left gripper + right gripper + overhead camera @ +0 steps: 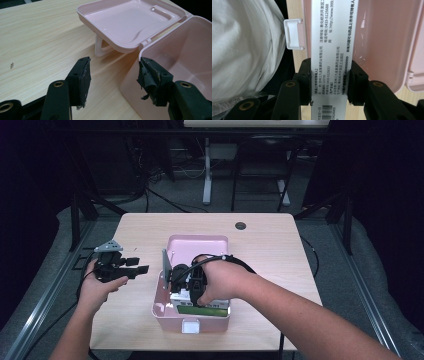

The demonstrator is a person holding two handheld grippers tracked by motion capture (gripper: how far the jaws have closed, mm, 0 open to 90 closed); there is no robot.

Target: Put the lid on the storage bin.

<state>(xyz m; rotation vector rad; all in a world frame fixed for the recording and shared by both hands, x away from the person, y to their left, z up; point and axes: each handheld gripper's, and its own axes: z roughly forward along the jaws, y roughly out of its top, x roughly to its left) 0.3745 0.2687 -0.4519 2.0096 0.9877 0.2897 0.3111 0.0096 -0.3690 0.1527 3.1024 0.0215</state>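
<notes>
High view: my right gripper (192,287) sits low inside the pink plastic box (165,312), which stands at the near middle of the wooden table (270,245). It holds a white carton (181,296) with a green face just above the box's front wall. The hinged lid (197,245) lies folded back on the far side, and a white latch (190,325) shows on the front wall. My left gripper (131,268) hovers over the table to the left of the box, apart from it.

Left gripper view: my jaws stand wide apart with nothing between the worn pads (86,80). The box's corner (150,47) is just beyond the right jaw; I cannot tell whether it touches. The interior shows pink and glossy, and the lid (125,22) rests on its handle (100,48) on the table (37,37).

Right gripper view: both pads (306,80) press the long sides of the white carton (333,55), printed with black text and a barcode. Pink box wall (384,37) lies behind it, the white latch (293,33) to its left, and white cloth (244,45) beyond the rim.
</notes>
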